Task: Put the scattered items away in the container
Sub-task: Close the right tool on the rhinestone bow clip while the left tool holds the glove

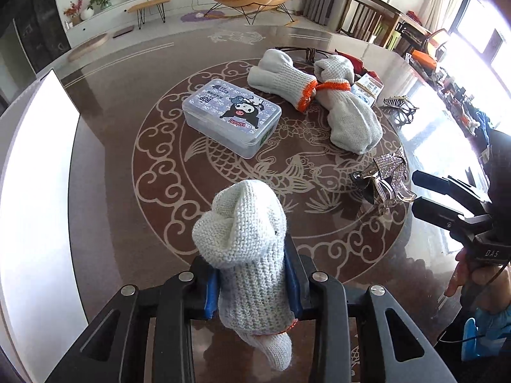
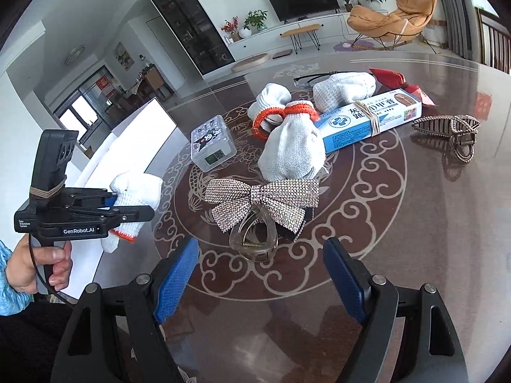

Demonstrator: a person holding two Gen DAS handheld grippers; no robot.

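My left gripper (image 1: pixel 252 284) is shut on a white knit glove bundle (image 1: pixel 246 249) with an orange cuff, held above the patterned table. The right wrist view shows that same gripper (image 2: pixel 127 206) and glove bundle (image 2: pixel 137 194) at the left, beside a white container (image 2: pixel 140 121). My right gripper (image 2: pixel 260 274) is open and holds nothing. Just ahead of it on the table lies a rhinestone bow hair clip (image 2: pixel 262 198). In the left wrist view the right gripper (image 1: pixel 415 191) is at the right edge, next to the bow clip (image 1: pixel 383 175).
A lidded cartoon plastic box (image 1: pixel 231 116) sits mid-table. Beyond it lie two more glove bundles (image 1: pixel 281 78) (image 1: pixel 351 121), a blue-and-white ointment box (image 2: pixel 370 118), a red packet (image 2: pixel 392 79) and a brown claw clip (image 2: pixel 453 134). The white container's wall (image 1: pixel 41 159) runs along the left.
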